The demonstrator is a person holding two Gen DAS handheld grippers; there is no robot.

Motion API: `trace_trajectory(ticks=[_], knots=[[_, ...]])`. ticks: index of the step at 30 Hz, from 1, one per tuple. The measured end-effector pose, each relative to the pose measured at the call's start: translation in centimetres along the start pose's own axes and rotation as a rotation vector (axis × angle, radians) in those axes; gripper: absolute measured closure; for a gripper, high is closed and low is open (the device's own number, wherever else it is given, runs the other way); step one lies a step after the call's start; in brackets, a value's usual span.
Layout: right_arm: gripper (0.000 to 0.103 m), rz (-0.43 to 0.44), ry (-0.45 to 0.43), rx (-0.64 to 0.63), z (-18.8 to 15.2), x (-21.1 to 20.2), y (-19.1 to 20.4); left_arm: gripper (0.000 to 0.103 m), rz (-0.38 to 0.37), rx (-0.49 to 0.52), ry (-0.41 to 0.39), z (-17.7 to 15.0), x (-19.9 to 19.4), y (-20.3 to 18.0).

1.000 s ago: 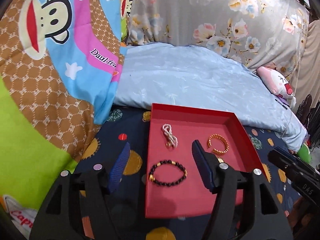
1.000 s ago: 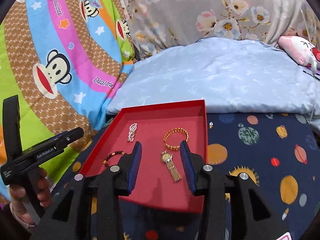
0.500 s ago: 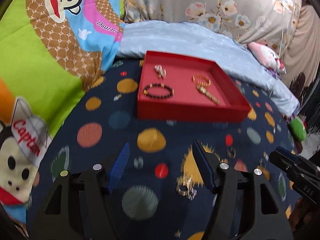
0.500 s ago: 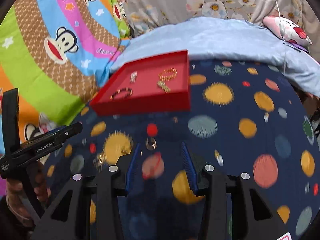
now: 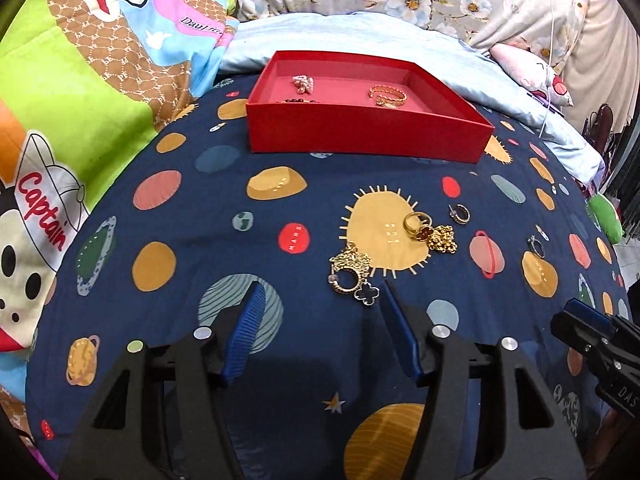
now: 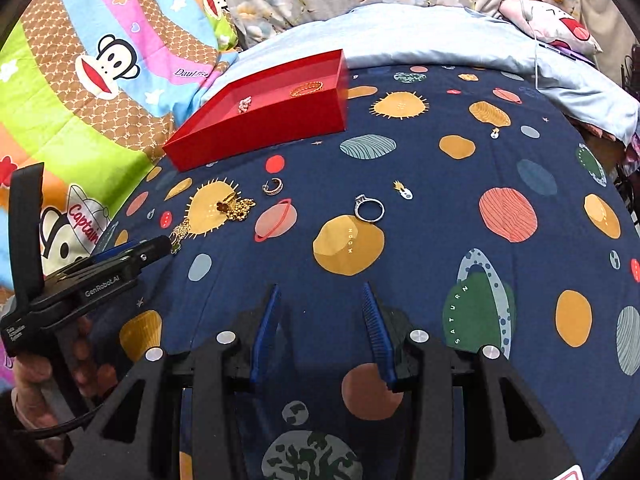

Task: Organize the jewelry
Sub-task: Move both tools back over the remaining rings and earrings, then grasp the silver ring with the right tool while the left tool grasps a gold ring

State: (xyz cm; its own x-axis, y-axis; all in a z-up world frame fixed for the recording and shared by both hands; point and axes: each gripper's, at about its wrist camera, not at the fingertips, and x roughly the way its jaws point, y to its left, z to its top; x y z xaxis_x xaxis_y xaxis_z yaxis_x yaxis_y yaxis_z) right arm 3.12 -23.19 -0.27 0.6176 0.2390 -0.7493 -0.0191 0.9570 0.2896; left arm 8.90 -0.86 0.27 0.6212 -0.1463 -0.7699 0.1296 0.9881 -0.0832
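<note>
Both grippers are held open and empty above the planet-print bedsheet (image 6: 440, 216).

Loose jewelry is scattered ahead: a gold chain (image 5: 352, 270) just before the left gripper (image 5: 322, 322), a silver ring (image 6: 370, 209) beyond the right gripper (image 6: 320, 322). Bracelets are seen inside the red box (image 5: 360, 132).

Home bedroom, planet-print bedsheet (image 5: 168, 216), cartoon blanket (image 5: 92, 64), pillow (image 6: 552, 20)

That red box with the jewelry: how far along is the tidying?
Partly done. The shallow red cardboard box already holds a pink bead piece, a gold chain bracelet and a dark bead bracelet. Both the left gripper and right gripper are open and empty. A gold clover-charm chain, gold ring pile, hoop earring and silver ring remain outside.
</note>
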Motion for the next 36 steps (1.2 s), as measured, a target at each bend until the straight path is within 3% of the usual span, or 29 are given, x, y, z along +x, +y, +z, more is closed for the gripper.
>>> trace_trajectory(ticks=[24,28,34,36], knots=[[0.061,-0.058,-0.021,0.001,4.5,3.4,-1.1,0.046,-0.012,-0.028,-0.001,0.3,0.9,-0.1],[0.065,-0.069,-0.011,-0.001,4.9,4.0,-1.3,0.046,-0.011,-0.030,-0.001,0.3,0.9,0.2],[0.082,-0.096,-0.001,-0.014,5.2,4.5,-1.3,0.046,-0.011,-0.030,-0.003,0.3,0.9,0.3],[0.083,-0.098,-0.001,-0.014,5.2,4.4,-1.2,0.046,-0.012,-0.031,-0.003,0.3,0.9,0.3]])
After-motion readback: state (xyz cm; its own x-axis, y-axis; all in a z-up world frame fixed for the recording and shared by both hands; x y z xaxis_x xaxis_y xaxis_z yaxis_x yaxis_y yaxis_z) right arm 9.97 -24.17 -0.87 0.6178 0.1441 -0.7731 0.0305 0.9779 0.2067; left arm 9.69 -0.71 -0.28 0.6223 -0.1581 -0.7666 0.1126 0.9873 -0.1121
